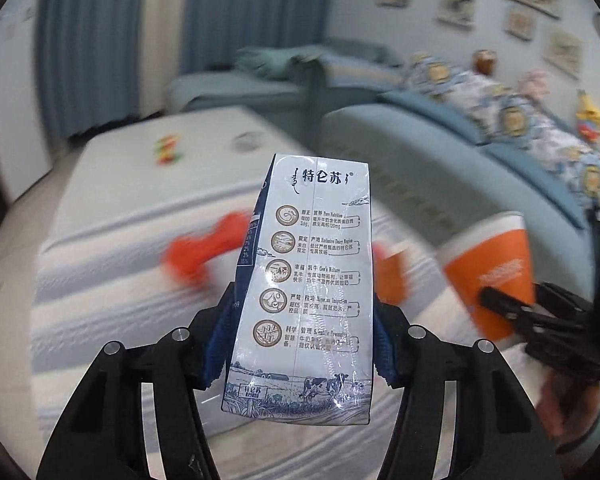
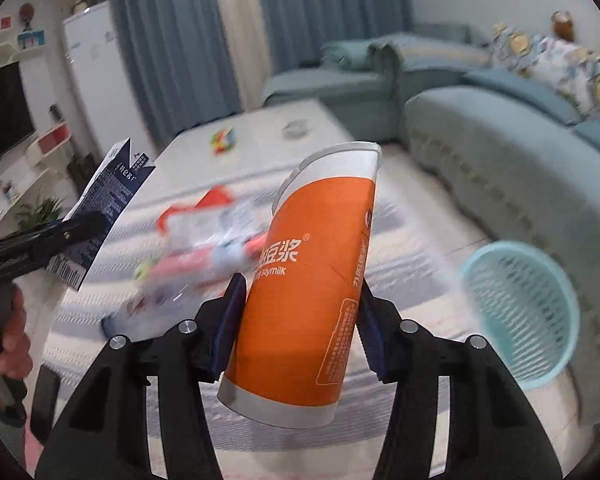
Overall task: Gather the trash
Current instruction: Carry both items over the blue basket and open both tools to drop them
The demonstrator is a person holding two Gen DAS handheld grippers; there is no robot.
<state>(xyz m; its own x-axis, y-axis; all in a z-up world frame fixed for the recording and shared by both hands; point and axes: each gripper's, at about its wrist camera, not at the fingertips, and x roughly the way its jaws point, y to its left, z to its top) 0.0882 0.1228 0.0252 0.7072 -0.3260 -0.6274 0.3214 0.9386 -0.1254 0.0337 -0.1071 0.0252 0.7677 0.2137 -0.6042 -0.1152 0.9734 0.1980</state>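
Observation:
My left gripper (image 1: 300,336) is shut on a blue-and-white milk carton (image 1: 312,280) and holds it upright above the table; the carton also shows in the right wrist view (image 2: 108,200) at the left. My right gripper (image 2: 300,328) is shut on an orange-and-white paper soymilk cup (image 2: 312,280), held tilted in the air; the cup shows in the left wrist view (image 1: 492,268) at the right. A light blue mesh wastebasket (image 2: 528,312) stands on the floor to the right of the cup. Blurred red-and-white wrappers (image 2: 204,248) lie on the table behind the cup.
A white coffee table (image 2: 260,152) with a striped cloth carries a colourful cube (image 2: 223,140) and a glass ashtray (image 2: 296,128). A blue sofa (image 2: 500,152) runs along the right. A white fridge (image 2: 92,72) and shelves stand at the left.

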